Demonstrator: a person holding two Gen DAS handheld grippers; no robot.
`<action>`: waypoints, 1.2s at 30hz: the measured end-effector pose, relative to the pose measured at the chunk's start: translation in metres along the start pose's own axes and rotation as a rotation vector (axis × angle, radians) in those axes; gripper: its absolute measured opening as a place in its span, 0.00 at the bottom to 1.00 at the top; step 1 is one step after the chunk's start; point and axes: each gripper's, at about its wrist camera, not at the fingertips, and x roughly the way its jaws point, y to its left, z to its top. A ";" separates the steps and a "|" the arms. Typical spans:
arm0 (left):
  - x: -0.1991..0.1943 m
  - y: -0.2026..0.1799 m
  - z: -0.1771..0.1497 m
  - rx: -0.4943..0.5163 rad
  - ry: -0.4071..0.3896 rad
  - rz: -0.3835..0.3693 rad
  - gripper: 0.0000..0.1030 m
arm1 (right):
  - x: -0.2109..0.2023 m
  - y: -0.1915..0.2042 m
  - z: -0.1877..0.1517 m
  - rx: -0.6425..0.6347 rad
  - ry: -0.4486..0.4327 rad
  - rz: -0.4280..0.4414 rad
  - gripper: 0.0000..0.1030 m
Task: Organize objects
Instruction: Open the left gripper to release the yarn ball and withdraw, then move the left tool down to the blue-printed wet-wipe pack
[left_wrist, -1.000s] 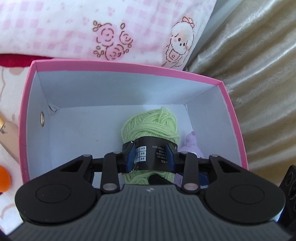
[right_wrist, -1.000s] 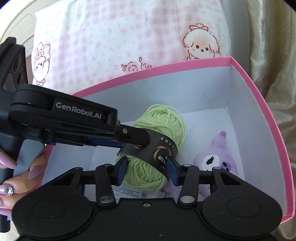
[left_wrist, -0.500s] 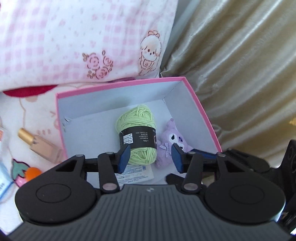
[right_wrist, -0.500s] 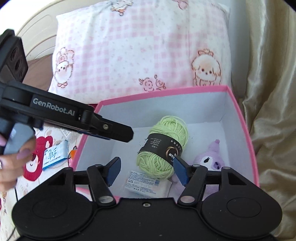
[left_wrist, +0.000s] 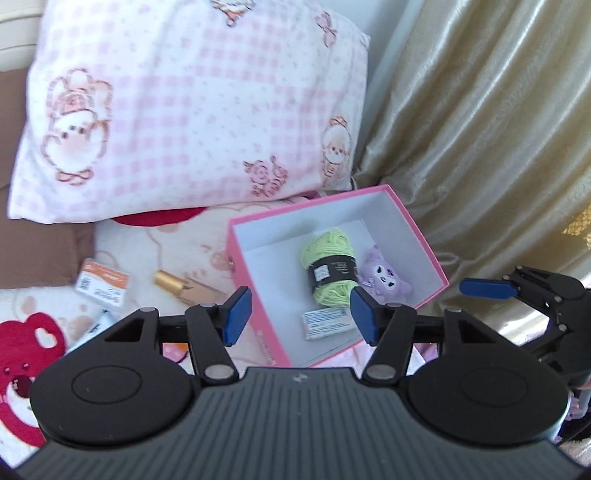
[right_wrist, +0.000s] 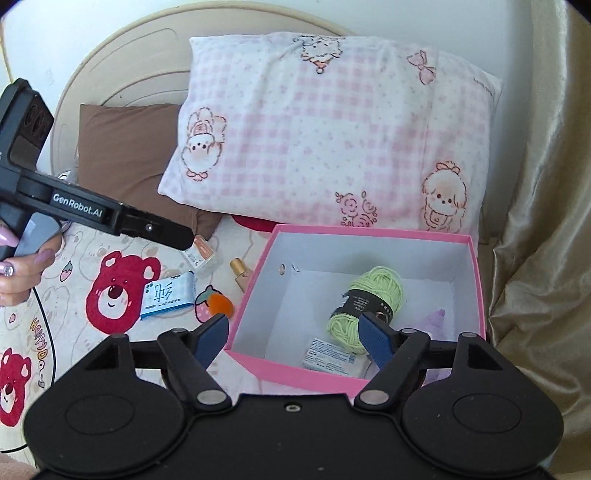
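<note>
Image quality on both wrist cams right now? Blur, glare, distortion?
Left wrist: the pillow is motion-smeared, its print soft; the curtain carries bright sheen, with glare at the right edge. Right wrist: sharper, the blue packet print is readable; daylight washes out the upper left; the headboard bows from fisheye. The pink box interior is evenly lit in both.
</note>
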 end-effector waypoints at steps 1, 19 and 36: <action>-0.009 0.003 0.000 0.000 -0.003 0.000 0.56 | -0.004 0.008 0.002 -0.010 -0.003 0.013 0.81; -0.062 0.102 -0.055 -0.120 -0.007 0.076 0.62 | 0.037 0.136 0.005 -0.265 -0.053 0.311 0.86; -0.006 0.198 -0.082 -0.282 -0.108 0.121 0.62 | 0.166 0.168 0.005 -0.280 -0.134 0.268 0.89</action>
